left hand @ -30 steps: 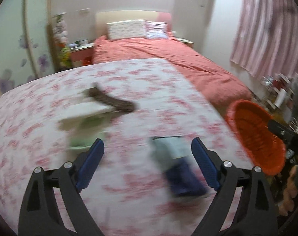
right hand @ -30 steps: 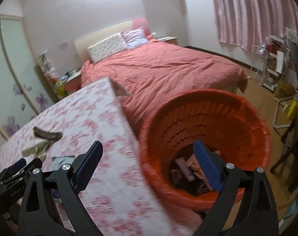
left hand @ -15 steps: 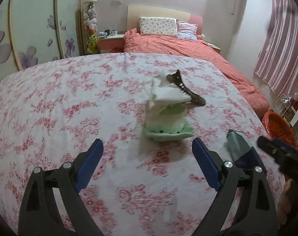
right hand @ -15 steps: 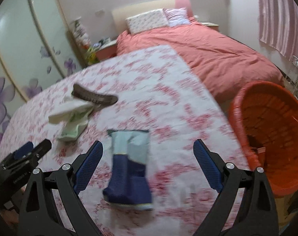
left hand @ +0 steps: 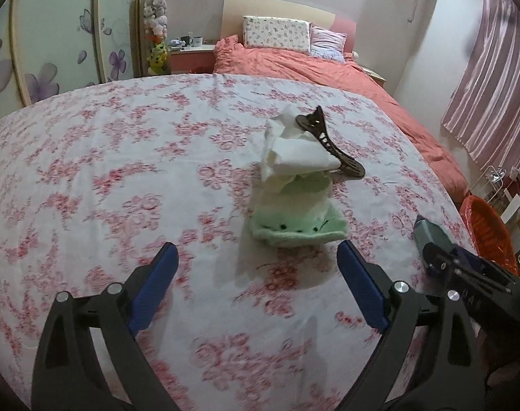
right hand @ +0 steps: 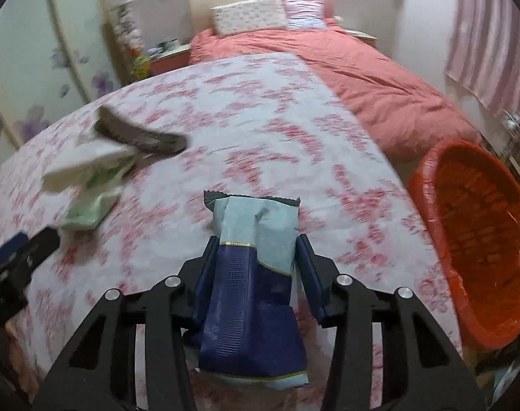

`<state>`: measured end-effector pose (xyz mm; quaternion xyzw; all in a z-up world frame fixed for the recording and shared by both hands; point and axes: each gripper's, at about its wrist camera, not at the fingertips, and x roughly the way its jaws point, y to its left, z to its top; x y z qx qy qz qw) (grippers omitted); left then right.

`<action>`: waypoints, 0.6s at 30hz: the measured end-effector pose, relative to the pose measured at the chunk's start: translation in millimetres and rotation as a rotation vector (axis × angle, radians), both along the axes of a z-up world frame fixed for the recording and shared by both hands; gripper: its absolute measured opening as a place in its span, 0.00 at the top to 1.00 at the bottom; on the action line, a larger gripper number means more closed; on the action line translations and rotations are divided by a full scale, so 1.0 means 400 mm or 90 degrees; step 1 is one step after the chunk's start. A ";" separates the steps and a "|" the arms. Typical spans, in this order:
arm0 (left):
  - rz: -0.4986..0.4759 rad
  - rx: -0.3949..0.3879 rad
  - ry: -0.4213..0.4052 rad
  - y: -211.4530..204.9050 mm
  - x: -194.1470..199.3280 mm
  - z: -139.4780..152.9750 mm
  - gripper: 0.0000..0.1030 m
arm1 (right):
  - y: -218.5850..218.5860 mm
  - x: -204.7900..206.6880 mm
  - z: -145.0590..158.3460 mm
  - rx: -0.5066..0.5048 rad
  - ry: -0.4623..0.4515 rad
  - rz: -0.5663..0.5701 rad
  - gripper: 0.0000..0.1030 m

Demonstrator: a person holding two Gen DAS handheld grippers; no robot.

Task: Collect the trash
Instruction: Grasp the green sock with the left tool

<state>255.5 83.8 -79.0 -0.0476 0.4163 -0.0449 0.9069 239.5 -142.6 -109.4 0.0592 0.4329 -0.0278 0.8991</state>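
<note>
A blue and pale grey snack packet [right hand: 256, 274] lies on the floral tablecloth [right hand: 260, 109], and its top end shows in the left wrist view [left hand: 427, 233]. My right gripper [right hand: 258, 239] is closing on it, both blue pads touching its sides. My left gripper [left hand: 258, 263] hangs open over the cloth, just short of a pile: crumpled white tissue [left hand: 297, 152] on a pale green wrapper [left hand: 294, 219]. A dark brown slotted plastic piece [left hand: 331, 147] lies against the pile's far side. The orange trash basket [right hand: 482, 239] stands off the table's right edge.
A bed with a coral cover [right hand: 362, 68] and pillows lies beyond the table. A wardrobe with flower prints [left hand: 54, 51] fills the left wall, pink curtains [left hand: 493, 78] the right. A wire rack with clutter [left hand: 506, 185] stands behind the basket.
My right gripper swung from over the basket to the table, came down on the snack packet and narrowed around it. My left gripper moved left to face the tissue pile and stayed open.
</note>
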 end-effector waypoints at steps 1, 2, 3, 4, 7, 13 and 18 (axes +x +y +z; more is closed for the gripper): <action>-0.003 0.003 0.003 -0.011 0.010 -0.003 0.10 | -0.008 0.004 -0.001 0.002 -0.001 -0.009 0.56; -0.006 0.005 0.004 -0.020 0.017 -0.006 0.10 | -0.016 0.005 -0.001 0.002 -0.004 -0.015 0.56; -0.008 0.009 0.005 -0.031 0.026 -0.009 0.10 | -0.019 0.005 -0.002 -0.001 -0.007 -0.014 0.56; -0.008 0.015 0.005 -0.043 0.038 -0.013 0.10 | -0.016 0.003 -0.004 -0.007 -0.012 -0.011 0.55; 0.002 0.032 0.012 -0.068 0.075 -0.025 0.10 | -0.014 0.006 -0.004 -0.014 -0.012 -0.009 0.55; 0.018 0.061 0.035 -0.087 0.129 -0.044 0.27 | -0.014 0.007 -0.003 -0.014 -0.013 -0.011 0.55; 0.029 0.075 0.032 -0.037 0.119 -0.038 0.32 | -0.009 0.022 -0.002 -0.019 -0.009 -0.005 0.55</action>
